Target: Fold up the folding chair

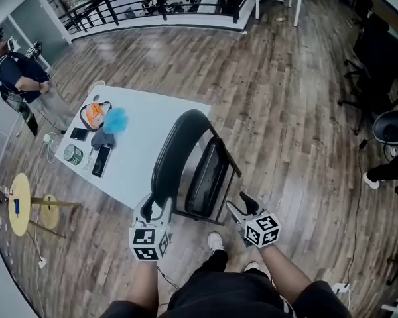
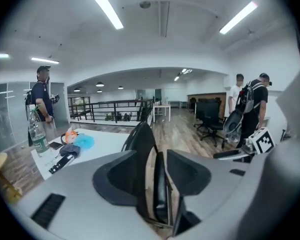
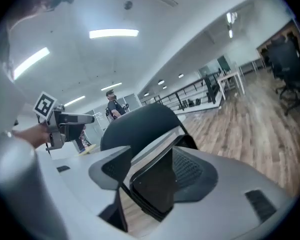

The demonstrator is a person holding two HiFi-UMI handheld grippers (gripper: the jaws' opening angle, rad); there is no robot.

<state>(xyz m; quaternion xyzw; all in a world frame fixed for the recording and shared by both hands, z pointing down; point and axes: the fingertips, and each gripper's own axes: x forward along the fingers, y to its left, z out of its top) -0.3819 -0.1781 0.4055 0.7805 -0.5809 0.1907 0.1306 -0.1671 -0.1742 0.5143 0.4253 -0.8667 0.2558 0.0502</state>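
Observation:
The black folding chair point(image 1: 186, 161) stands folded flat on the wood floor, its curved backrest leaning against the edge of the white table point(image 1: 166, 118). My left gripper point(image 1: 156, 209) is open just in front of the backrest's lower left side, with nothing between its jaws. My right gripper point(image 1: 241, 206) is open at the chair's lower right, also empty. In the left gripper view the chair point(image 2: 142, 144) shows edge-on through the open left gripper point(image 2: 157, 176). In the right gripper view the backrest point(image 3: 140, 121) and seat point(image 3: 155, 184) lie beyond the open right gripper point(image 3: 152, 174).
On the table lie an orange item point(image 1: 93, 114), a blue cloth point(image 1: 116, 120), a phone point(image 1: 101, 161) and a bottle point(image 1: 73, 154). A person point(image 1: 20, 78) stands at far left by a round yellow stand point(image 1: 18, 204). Office chairs point(image 1: 385, 58) are at right, a railing point(image 1: 152, 5) behind.

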